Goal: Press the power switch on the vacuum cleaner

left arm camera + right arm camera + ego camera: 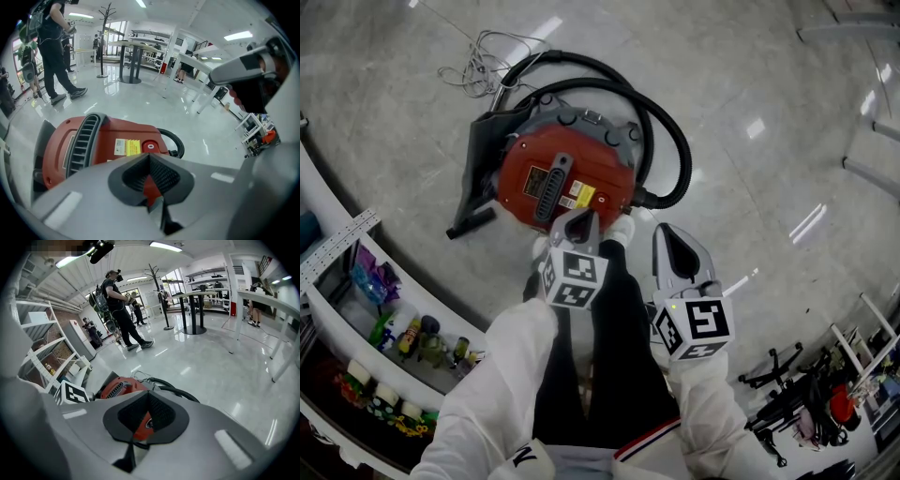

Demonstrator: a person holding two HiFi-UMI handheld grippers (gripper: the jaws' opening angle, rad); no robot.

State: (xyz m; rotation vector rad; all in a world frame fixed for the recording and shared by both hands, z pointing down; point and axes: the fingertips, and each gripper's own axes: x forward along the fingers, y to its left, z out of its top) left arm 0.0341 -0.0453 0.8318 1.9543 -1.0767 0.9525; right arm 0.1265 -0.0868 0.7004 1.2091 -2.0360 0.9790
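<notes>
Polished grey floor [750,84] under a red canister vacuum cleaner [553,178]; approach to the switch.

Left claw [579,225]: grey moulded plastic with ribbed black pads, jaws shut together on nothing, tip poised over the near edge of the glossy domed housing. Right claw [670,239]: likewise closed and empty, held beside it, off the machine. Power switch [150,146]: small round red button just right of a yellow label [127,147], ahead of the left tip, apparently not yet touched. Step judged: lining up; next move calls for a short, square push forward and down with the closed tip. Beyond: black slatted grille [82,145], black hose [675,141] looping round, thin loose cord [473,66] farthest.
</notes>
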